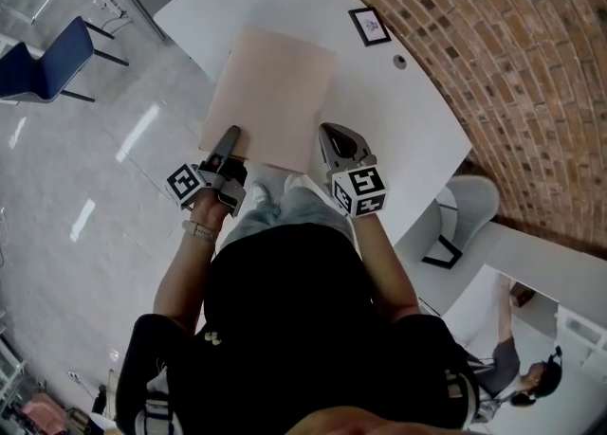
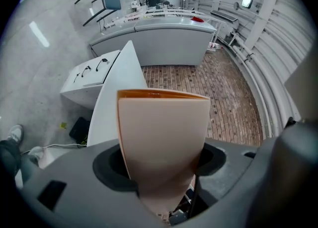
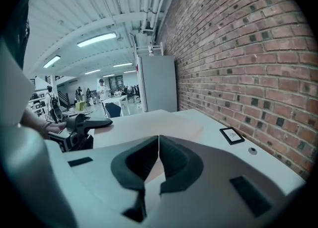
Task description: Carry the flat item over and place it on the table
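Board (image 1: 270, 97) hangs over the desk (image 1: 417, 130), its near edge overhanging toward me. My left gripper (image 1: 229, 136) and right gripper (image 1: 329, 135) both clamp that edge. Carry looks nearly done; setting down and release remain. Desk contact unclear.

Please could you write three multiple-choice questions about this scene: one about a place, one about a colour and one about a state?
1. Where is the framed card?
A. on the table, near the brick wall
B. on the floor
C. on a shelf

2. What colour is the chair?
A. red
B. blue
C. green

3. What is the state of the left gripper?
A. open and empty
B. shut on a cup
C. shut on the board

Answers: A, the card lies on the white top by the bricks; B, its seat and back are blue; C, the left gripper view shows the board between the jaws.
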Demonstrator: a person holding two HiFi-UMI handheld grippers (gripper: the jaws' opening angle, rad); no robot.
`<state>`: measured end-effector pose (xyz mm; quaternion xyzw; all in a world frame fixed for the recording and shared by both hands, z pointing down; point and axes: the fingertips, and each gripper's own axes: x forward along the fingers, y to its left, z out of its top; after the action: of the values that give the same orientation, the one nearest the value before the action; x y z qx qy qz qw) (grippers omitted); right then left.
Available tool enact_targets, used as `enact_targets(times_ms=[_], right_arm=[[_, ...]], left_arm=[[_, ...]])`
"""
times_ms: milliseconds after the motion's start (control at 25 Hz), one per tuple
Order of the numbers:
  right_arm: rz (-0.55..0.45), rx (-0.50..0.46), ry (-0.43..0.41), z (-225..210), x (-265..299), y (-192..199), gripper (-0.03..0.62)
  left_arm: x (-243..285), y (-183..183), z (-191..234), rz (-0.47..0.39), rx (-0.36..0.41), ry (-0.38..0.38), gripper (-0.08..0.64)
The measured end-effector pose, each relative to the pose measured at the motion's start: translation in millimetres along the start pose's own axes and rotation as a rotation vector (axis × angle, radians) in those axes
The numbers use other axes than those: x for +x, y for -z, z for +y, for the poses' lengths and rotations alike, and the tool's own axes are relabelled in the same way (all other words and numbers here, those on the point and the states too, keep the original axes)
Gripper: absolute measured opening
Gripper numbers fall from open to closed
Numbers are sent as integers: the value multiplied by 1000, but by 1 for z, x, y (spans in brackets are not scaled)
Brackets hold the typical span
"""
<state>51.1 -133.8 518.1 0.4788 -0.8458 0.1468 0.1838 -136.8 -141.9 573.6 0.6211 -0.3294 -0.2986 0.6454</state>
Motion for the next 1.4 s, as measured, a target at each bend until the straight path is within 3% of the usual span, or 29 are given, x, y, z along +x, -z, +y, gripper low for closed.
enact_targets(times_ms=[560,800,1120,1160,1240,1400], right_arm=[[188,-38,-68,-22,52,41,12],[253,-61,-108,-27,74,59,12],[301,-61,-188,-23,88,76,12],[305,-58,-211,-19,90,77,26],[325,-62,-260,-10,93,81,142],[400,-91,-349,9,97,98,258]], left_arm=[[53,12,73,24,-81,-103,287],[70,18,98,40,-38,-148,287],[91,12,123,33,-63,-180,290],[94,11,125,31,-62,-179,290],[98,11,128,28,-61,-177,290],[109,14,134,28,-74,-173,290]])
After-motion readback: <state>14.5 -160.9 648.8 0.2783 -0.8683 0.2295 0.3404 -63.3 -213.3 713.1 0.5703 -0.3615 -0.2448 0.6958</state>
